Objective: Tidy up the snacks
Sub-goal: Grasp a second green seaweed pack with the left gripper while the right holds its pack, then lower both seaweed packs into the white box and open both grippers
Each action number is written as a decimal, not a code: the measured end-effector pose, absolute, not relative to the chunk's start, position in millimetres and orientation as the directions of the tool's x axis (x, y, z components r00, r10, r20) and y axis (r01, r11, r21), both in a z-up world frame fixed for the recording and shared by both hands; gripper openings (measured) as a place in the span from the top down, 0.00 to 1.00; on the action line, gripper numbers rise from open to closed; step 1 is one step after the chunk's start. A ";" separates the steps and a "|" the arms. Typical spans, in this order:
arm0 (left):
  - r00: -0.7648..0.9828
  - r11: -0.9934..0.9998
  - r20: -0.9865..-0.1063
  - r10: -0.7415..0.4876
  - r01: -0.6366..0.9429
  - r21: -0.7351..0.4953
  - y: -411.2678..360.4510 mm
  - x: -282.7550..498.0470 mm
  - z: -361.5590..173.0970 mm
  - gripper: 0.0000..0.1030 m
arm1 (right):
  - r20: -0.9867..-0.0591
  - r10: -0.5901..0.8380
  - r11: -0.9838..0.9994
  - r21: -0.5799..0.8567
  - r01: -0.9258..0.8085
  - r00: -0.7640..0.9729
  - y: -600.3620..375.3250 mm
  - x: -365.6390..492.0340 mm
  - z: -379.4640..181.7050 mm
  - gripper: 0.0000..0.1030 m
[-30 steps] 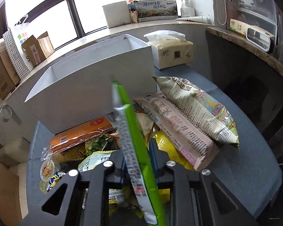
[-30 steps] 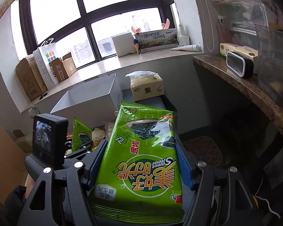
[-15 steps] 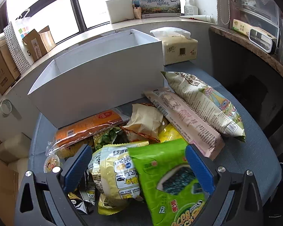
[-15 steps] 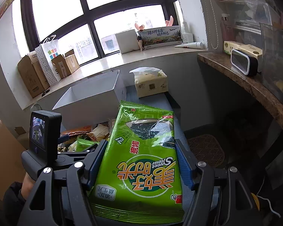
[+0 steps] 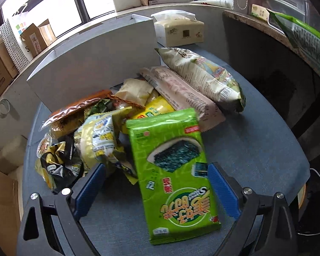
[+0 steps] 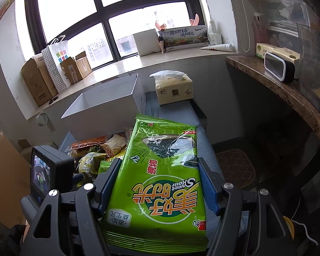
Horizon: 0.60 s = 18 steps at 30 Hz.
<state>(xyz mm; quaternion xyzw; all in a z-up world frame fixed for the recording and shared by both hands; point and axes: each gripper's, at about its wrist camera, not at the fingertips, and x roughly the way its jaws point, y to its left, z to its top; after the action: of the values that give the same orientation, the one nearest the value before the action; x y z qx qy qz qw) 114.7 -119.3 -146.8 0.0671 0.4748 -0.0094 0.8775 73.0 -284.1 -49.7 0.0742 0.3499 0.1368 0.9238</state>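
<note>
a green seaweed packet (image 5: 175, 170) lies flat on the blue bench (image 5: 256, 145), near its front edge, between the wide-apart jaws of the left gripper (image 5: 157, 189), which do not press it. behind it sits a snack pile (image 5: 108, 117) against a white box (image 5: 96, 64). the right gripper (image 6: 157, 183) is clamped on a stack of green seaweed packets (image 6: 160, 179) held above the bench's right edge.

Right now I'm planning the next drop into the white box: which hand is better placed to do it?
Right. The right gripper already clamps a stack of green seaweed packs, with the white box ahead. The left gripper is open; its green pack lies loose on the table.
</note>
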 end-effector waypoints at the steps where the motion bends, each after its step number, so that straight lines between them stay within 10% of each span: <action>1: 0.543 0.992 -0.839 0.032 0.088 0.094 -121.3 113.7 -149.3 0.05 | -0.627 0.306 0.951 0.232 -0.203 0.717 -284.8 73.7 -50.4 0.29; 9: 0.518 0.994 -0.856 -0.008 0.098 0.050 -121.8 111.3 -157.4 0.32 | -0.629 0.304 0.951 0.240 -0.193 0.716 -287.1 72.9 -54.0 0.29; 18: 0.582 0.995 -0.811 -0.059 0.098 -0.002 -102.1 93.1 -116.4 0.34 | -0.625 0.316 0.948 0.243 -0.207 0.714 -285.1 73.5 -54.5 0.29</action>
<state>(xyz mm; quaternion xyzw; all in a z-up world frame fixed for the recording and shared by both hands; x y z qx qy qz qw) 93.1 -102.1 -116.4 0.0216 0.4550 -0.0441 0.8891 73.5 -285.1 -54.5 0.0779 0.3506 0.1419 0.9224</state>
